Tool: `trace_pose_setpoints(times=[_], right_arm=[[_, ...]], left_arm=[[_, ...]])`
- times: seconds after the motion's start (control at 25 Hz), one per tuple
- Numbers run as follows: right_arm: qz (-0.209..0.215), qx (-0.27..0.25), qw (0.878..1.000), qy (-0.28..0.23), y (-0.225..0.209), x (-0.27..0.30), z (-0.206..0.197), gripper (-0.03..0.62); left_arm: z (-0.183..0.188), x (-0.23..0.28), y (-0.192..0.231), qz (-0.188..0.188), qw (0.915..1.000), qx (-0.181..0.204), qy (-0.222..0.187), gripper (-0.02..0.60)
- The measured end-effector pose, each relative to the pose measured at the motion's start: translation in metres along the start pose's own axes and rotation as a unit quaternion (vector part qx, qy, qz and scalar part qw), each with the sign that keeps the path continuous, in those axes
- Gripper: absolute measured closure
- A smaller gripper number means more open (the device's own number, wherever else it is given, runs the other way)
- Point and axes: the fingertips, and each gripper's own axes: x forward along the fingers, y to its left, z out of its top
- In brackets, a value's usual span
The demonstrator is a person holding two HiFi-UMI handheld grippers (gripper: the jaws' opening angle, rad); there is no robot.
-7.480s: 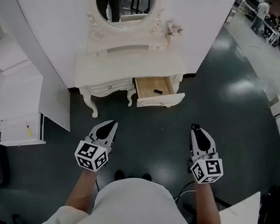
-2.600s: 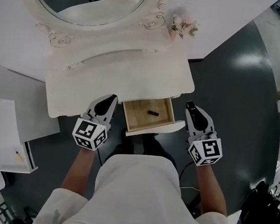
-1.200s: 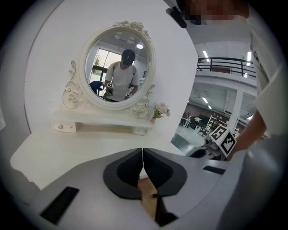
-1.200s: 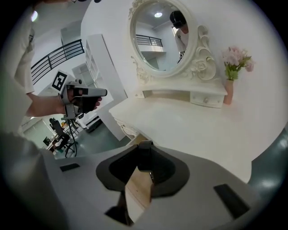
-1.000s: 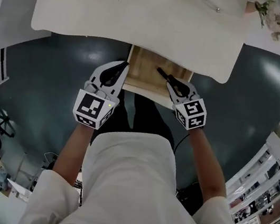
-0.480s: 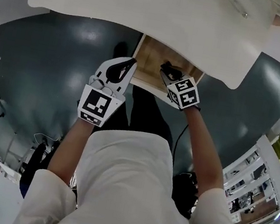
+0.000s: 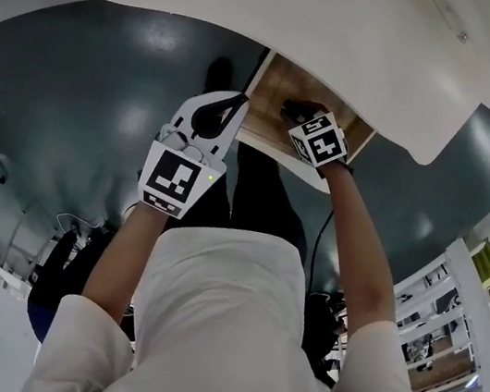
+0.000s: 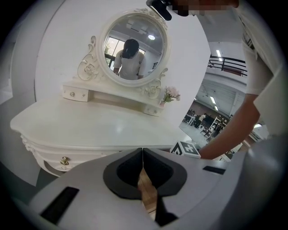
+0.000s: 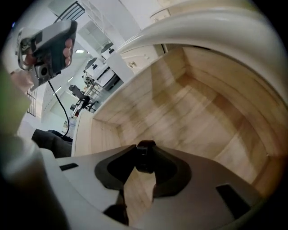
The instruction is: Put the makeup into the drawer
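Nearly done, judging by the present layout. Closest in: reaching down into the open drawer (image 9: 202, 112) with the right gripper (image 9: 145, 155), low over the bare wooden floor. Carrying the makeup (image 9: 145, 164), a small black piece, between the jaw tips, and opening those jaws at this very moment, so loosening rather than clamping. Not yet visibly lying on the wood; impossible to tell whether touching it already. Just beside, holding the left gripper (image 8: 142, 155) near the drawer's front edge, jaws pressed together on nothing, idle. Further out: drawer pulled forward from under the white dressing table (image 7: 260, 5), with only part of the wooden inside showing from the head view. Farthest off, a round mirror (image 8: 135, 45) standing upright at the back of the tabletop. Left to do, most likely: letting go fully, lifting the right gripper clear of the drawer, and perhaps pushing the drawer shut afterwards.
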Motion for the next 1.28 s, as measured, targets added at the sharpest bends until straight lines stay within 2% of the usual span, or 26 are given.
trace_pose_setpoints(times=[0.2,0.4,0.76,1.08,1.28], right_arm=[[-0.012,0.002,1.000,0.004,-0.005,0.005,0.003,0.428],[-0.029,0.010,0.999,-0.011,-0.009,-0.008,0.006,0.416],[-0.061,0.027,0.997,-0.037,-0.027,-0.034,0.003,0.416],[-0.076,0.033,0.995,-0.061,-0.019,-0.061,0.013,0.418],[-0.099,0.035,0.990,-0.090,-0.002,-0.099,0.023,0.470]], left_arm=[[-0.006,0.000,0.007,0.004,1.0000,-0.007,0.003,0.563],[-0.008,0.001,0.007,0.004,0.9999,-0.011,0.004,0.563],[0.004,0.002,0.001,-0.003,1.0000,-0.001,0.001,0.563],[0.027,-0.010,-0.003,-0.010,0.9997,0.022,-0.008,0.561],[0.049,-0.030,-0.006,-0.021,0.9987,0.044,-0.016,0.563]])
